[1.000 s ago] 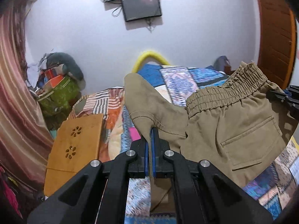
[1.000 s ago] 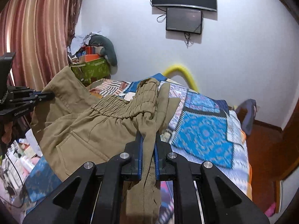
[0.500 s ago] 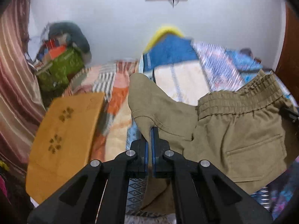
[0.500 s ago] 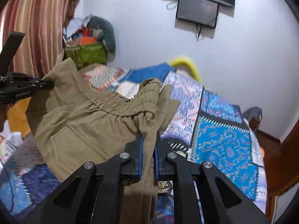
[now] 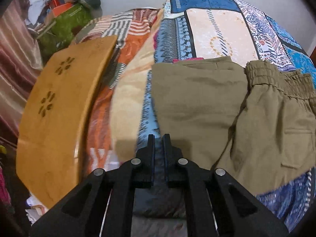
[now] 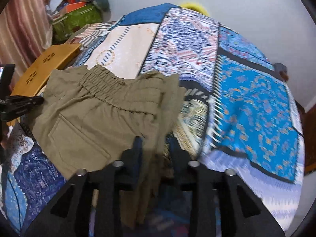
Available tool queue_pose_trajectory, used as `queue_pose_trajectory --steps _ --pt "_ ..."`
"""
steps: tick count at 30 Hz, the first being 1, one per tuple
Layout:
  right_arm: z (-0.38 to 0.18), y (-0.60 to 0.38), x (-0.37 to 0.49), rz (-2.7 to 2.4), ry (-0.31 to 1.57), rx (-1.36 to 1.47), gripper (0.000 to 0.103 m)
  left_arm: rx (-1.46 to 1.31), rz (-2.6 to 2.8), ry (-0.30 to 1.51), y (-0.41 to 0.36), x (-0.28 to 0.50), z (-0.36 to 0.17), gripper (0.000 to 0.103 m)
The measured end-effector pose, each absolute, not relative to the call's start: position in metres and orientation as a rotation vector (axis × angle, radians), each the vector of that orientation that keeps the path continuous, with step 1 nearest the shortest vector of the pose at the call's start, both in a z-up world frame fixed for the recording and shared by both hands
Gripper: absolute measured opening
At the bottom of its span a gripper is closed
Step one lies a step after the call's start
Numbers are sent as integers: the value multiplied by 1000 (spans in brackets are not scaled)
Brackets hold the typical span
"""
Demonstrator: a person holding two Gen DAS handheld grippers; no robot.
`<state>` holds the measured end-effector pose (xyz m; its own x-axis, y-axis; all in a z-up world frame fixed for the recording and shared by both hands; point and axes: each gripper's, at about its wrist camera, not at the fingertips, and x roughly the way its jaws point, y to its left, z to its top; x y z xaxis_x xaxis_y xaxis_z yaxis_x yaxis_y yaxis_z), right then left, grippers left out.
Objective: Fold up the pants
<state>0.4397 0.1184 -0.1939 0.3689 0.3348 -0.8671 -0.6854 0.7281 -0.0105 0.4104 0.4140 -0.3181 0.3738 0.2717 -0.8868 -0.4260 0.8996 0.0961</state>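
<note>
The khaki pants (image 5: 217,106) lie on the patchwork bedspread (image 5: 213,31), elastic waistband (image 5: 280,79) to the right and a back pocket facing up. My left gripper (image 5: 158,138) is at the pants' left edge, its jaws slightly apart with no cloth between them. In the right wrist view the pants (image 6: 102,114) lie spread at left; my right gripper (image 6: 155,142) stands open with a fold of the cloth draped between its fingers. The left gripper also shows in the right wrist view (image 6: 21,103), at the pants' left edge.
A wooden lap table (image 5: 57,106) lies on the bed left of the pants. A green bag and a pile of things (image 5: 67,19) sit at the far left by a striped curtain (image 5: 13,63). The bedspread (image 6: 246,90) stretches to the right.
Both grippers came down and laid the lifted pants on the bed. The left gripper let go of the cloth and the right gripper's jaws opened.
</note>
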Motion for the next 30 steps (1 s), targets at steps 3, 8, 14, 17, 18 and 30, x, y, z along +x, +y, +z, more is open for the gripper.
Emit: queue_pose_trajectory --steps 3,8,14,17,18,30 --pt "-171 102 419 675 944 -399 34 -169 419 1048 405 387 -287 8" --pt "-125 81 394 709 861 -352 34 -159 388 945 384 357 -222 8" --pt "-49 55 349 749 700 -288 34 -127 331 800 335 307 -140 9" --pt "-18 43 324 754 622 -258 34 -122 280 711 305 272 -98 9" --pt "-8 39 314 760 597 -246 34 -119 264 674 293 258 -83 9" --pt "82 -18 175 869 294 -120 34 -67 233 356 192 107 16 9"
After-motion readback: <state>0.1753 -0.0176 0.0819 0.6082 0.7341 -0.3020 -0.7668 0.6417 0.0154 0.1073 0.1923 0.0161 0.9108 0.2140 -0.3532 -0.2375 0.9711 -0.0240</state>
